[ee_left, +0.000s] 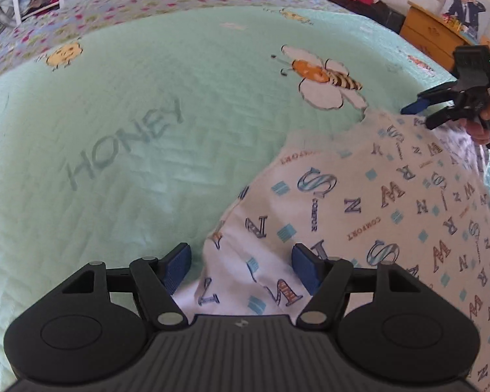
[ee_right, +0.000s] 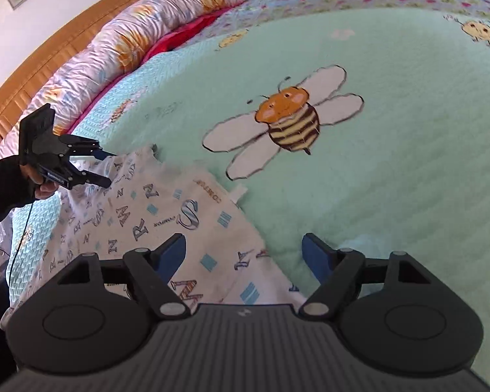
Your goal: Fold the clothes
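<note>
A white garment printed with blue and brown letters point(ee_left: 359, 202) lies on the mint green bed cover point(ee_left: 130, 130). It also shows in the right wrist view point(ee_right: 166, 215). My left gripper point(ee_left: 241, 268) is open, its blue pads on either side of the garment's near corner, just above the cloth. It appears in the right wrist view point(ee_right: 109, 168), open over the garment's far left edge. My right gripper point(ee_right: 243, 258) is open above the garment's right edge. It shows in the left wrist view point(ee_left: 418, 112), open at the garment's far corner.
The bed cover carries a bee print point(ee_right: 290, 117) and the word HONEY point(ee_left: 124, 143). A rolled floral quilt point(ee_right: 114, 52) and wooden headboard point(ee_right: 49, 42) lie beyond. A wooden dresser point(ee_left: 431, 36) stands past the bed.
</note>
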The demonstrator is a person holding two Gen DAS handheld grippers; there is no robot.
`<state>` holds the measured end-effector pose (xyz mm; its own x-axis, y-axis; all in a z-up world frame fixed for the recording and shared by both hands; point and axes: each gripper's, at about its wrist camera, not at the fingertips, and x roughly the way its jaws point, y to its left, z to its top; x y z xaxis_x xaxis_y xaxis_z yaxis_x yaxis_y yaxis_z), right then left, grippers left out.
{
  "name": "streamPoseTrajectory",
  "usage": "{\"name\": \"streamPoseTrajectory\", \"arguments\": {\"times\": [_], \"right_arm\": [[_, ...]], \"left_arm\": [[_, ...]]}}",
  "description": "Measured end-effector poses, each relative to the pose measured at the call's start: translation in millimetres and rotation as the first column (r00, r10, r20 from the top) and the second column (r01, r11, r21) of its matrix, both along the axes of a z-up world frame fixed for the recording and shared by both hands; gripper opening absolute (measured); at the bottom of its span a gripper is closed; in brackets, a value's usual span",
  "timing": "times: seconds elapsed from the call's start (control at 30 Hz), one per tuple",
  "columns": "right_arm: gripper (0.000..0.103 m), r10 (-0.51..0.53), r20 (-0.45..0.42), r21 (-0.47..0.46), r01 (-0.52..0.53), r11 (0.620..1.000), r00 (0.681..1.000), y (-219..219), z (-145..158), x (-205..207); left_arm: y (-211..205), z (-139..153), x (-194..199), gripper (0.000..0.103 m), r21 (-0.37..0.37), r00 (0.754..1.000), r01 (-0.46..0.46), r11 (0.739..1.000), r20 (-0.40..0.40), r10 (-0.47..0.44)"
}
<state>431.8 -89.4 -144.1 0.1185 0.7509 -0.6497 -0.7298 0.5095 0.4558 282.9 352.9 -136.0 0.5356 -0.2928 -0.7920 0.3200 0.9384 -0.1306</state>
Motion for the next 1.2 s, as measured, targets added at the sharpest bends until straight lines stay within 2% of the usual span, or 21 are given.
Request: {"name": "streamPoseTrajectory", "arguments": {"times": [0.07, 0.13, 0.17, 0.23, 0.27, 0.3, 0.33, 0.37, 0.4, 0.53, 0.67, 0.77, 0.93, 1.03, 1.1, 1.13, 1.2], "right_arm": [[0.061, -0.004, -0.017, 0.018, 0.005, 1.0, 1.0, -1.8, -1.2, 2.4], [0.053, 0.002, -0.022, 0.024, -0.002, 1.0, 1.0, -1.7, -3.2, 0.9], [0.051, 0.007, -0.021, 0.024, -0.007, 1.0, 1.0, -1.2, -3.8, -0.7], [0.05, 0.012, -0.015, 0.021, -0.011, 1.0, 1.0, 1.4, -3.5, -4.1], [0.046, 0.015, -0.012, 0.018, -0.015, 1.0, 1.0, 3.3, -2.9, -5.8], [0.042, 0.02, -0.006, 0.008, -0.02, 1.0, 1.0, 5.5, -2.6, -7.4], [0.026, 0.024, 0.003, -0.011, -0.024, 1.0, 1.0, 8.5, -2.6, -8.8], [0.015, 0.024, 0.013, -0.029, -0.023, 0.999, 1.0, 10.8, -2.6, -9.9], [0.011, 0.017, 0.024, -0.044, -0.016, 0.999, 1.0, 11.8, -2.5, -10.4], [0.007, -0.002, 0.057, -0.063, 0.005, 0.998, 0.998, 13.8, -1.4, -14.5], [0.006, -0.029, 0.109, -0.069, 0.037, 0.997, 0.994, 15.4, 3.9, -19.8], [0.006, -0.062, 0.159, -0.06, 0.073, 0.996, 0.985, 15.9, 15.3, -17.0], [0.005, -0.163, 0.244, 0.003, 0.168, 0.986, 0.956, 17.4, 46.7, 14.8], [0.006, -0.203, 0.245, 0.01, 0.206, 0.978, 0.948, 24.4, 48.0, 41.3], [0.009, -0.231, 0.224, -0.039, 0.245, 0.969, 0.947, 34.3, 31.9, 55.2], [0.013, -0.249, 0.207, -0.072, 0.269, 0.961, 0.946, 39.7, 19.8, 59.0], [0.014, -0.292, 0.191, -0.094, 0.314, 0.945, 0.937, 43.0, 4.2, 56.2]], "left_arm": [[-1.7, -1.0, 2.4, 0.069, -0.029, 1.0, 0.011, 1.0, -0.006, -0.011], [-13.0, -3.9, 2.8, 0.069, -0.02, 0.999, 0.05, 0.999, -0.009, -0.05], [-18.9, -4.4, 2.1, 0.069, -0.008, 0.998, 0.067, 0.998, 0.0, -0.067], [-24.3, -5.1, 3.6, 0.06, -0.017, 0.997, 0.077, 0.997, 0.007, -0.077], [-24.7, -5.3, 4.4, 0.048, -0.012, 0.997, 0.07, 0.997, 0.012, -0.07], [-24.4, -5.4, 5.1, 0.031, -0.004, 0.998, 0.061, 0.998, 0.02, -0.061], [-23.2, -5.4, 5.8, 0.022, -0.003, 0.999, 0.047, 0.999, 0.026, -0.047], [-21.0, -5.4, 6.4, 0.012, -0.01, 0.999, 0.029, 1.0, 0.027, -0.028], [-20.3, -5.6, 6.0, 0.008, -0.011, 0.999, 0.017, 1.0, 0.032, -0.017], [-29.1, -7.3, -1.9, 0.006, 0.036, 0.997, 0.004, 0.999, 0.074, -0.007], [-29.2, 0.0, 3.2, 0.005, 0.112, 0.989, -0.068, 0.991, 0.139, 0.052], [-22.8, 11.2, 18.3, 0.005, 0.12, 0.982, -0.098, 0.988, 0.171, 0.076], [-5.1, 41.5, 50.6, 0.005, 0.108, 0.956, -0.169, 0.98, 0.258, 0.137], [1.4, 31.1, 80.6, 0.007, 0.135, 0.956, -0.215, 0.967, 0.229, 0.181], [1.9, 10.7, 96.4, 0.016, 0.175, 0.96, -0.246, 0.953, 0.181, 0.215], [1.6, 1.8, 99.5, 0.02, 0.198, 0.96, -0.258, 0.946, 0.161, 0.229], [1.6, -2.7, 92.7, 0.031, 0.21, 0.952, -0.28, 0.937, 0.187, 0.242]]}}
